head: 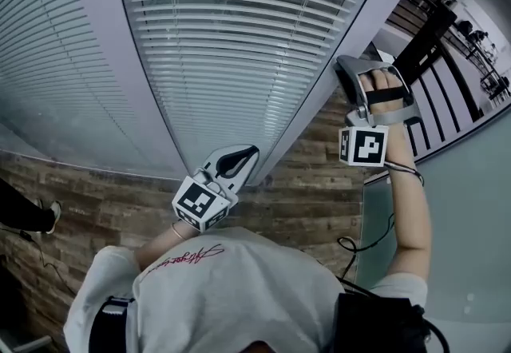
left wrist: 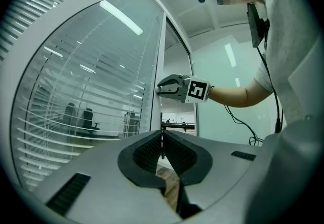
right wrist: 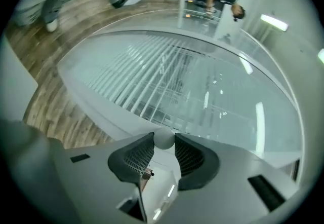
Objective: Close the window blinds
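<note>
The blinds (head: pixel 231 32) fill the upper left and centre of the head view behind glass. Their slats lie flat enough that an office chair shows through them in the left gripper view, so they are not yet closed. Below them, near the middle of the frame, the left gripper (head: pixel 249 153) sits low by the foot of the frame post (head: pixel 367 16). Its 2 jaws are together with nothing between them, and it plays no part at this stage. At the right, the right gripper (head: pixel 343 65) is raised against that post. In its own view, a small round white knob (right wrist: pixel 163 138) sits pinched between the tips of both pads, so it is closed on the knob. By my reading, the knob has been taken and the turning that tilts the slats is the step in hand. The next move likely calls for rolling the right wrist while keeping firm pressure, because a smooth ball held only at the pad tips could slip. The slats in the glass should show whether the direction is right.
</note>
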A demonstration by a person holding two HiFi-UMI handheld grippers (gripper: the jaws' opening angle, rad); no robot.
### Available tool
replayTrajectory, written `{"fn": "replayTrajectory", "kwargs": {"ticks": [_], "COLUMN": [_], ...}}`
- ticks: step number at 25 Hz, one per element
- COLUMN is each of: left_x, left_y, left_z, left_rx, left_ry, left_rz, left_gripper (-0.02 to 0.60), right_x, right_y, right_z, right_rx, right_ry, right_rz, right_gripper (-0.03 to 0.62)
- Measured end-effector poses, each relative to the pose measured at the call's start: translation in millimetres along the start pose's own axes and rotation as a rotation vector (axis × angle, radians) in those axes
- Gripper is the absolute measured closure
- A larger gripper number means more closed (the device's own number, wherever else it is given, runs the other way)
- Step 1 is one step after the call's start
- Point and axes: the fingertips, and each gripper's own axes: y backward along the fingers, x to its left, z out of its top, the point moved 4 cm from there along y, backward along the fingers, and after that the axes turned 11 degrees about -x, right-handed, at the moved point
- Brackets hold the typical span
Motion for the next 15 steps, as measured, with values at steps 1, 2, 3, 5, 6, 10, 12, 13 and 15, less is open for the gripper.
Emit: {"fn": "replayTrajectory", "kwargs": {"ticks": [1, 2, 3, 5, 6, 10, 12, 13, 15], "left_x": [0, 0, 0, -3, -5, -6, -4, -4, -5], "left_y": [0, 0, -1, -4, -5, -7, -7, -7, -7], "left_z": [-1, 0, 1, 7, 8, 7, 2, -1, -5], "left_rx": [0.004, 0.008, 0.011, 0.014, 0.015, 0.019, 0.019, 0.020, 0.019], "left_ry": [0.004, 0.007, 0.009, 0.008, 0.008, 0.004, 0.003, 0.002, 0.001], "left_rz": [0.000, 0.000, -0.002, -0.008, -0.012, -0.014, -0.012, -0.014, -0.018], "left_gripper": [0.561, 0.561, 0.561, 0.561, 0.561, 0.561, 0.561, 0.561, 0.561], "right_x": [-1, -2, -3, -6, -7, -4, -2, -1, -1], "right_y": [1, 3, 5, 12, 14, 13, 8, 6, 3], "right_z": [-2, -4, -6, -10, -11, -6, -2, -1, -3], "right_rx": [0.002, 0.005, 0.008, 0.002, -0.011, -0.097, -0.133, -0.146, -0.167], "right_ry": [-0.095, -0.202, -0.322, -0.598, -0.747, -1.290, -1.486, -1.572, -1.721], "right_rz": [-0.066, -0.133, -0.200, -0.323, -0.375, -0.522, -0.584, -0.621, -0.695], "right_gripper": [0.464, 0.456, 0.450, 0.441, 0.441, 0.441, 0.441, 0.441, 0.441]}}
